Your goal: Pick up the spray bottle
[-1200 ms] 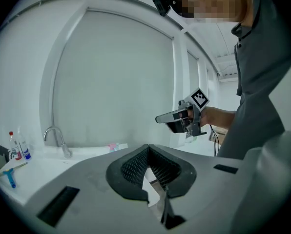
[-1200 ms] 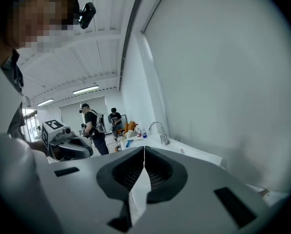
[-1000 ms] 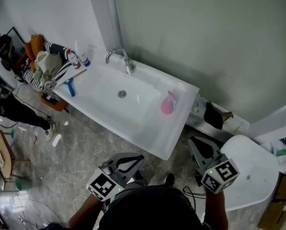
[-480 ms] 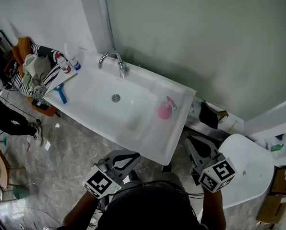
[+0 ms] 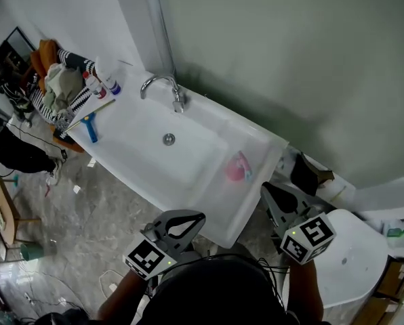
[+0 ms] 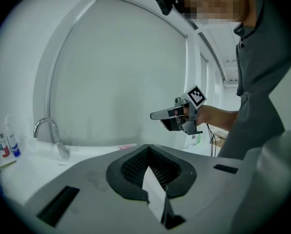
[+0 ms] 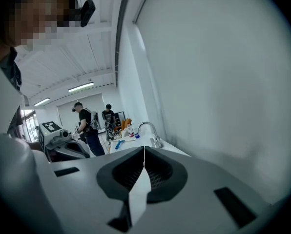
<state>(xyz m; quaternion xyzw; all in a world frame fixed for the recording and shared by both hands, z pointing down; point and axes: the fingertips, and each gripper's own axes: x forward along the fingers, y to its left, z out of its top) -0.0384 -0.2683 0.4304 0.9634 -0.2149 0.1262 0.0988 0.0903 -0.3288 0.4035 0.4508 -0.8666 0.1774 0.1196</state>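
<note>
Evidently both pairs of jaws are clenched with nothing between them: the left gripper (image 5: 199, 218) and the right gripper (image 5: 266, 192) each show their tips meeting in a thin line in their own views. Both are held in the air at the near edge of the white counter (image 5: 256, 128), touching nothing. The pink spray bottle (image 5: 237, 168) lies on the counter just to the right of the sink basin (image 5: 144, 147), well apart from both grippers and nearer the right one. A curved tap (image 5: 163, 87) stands at the far side of the basin.
</note>
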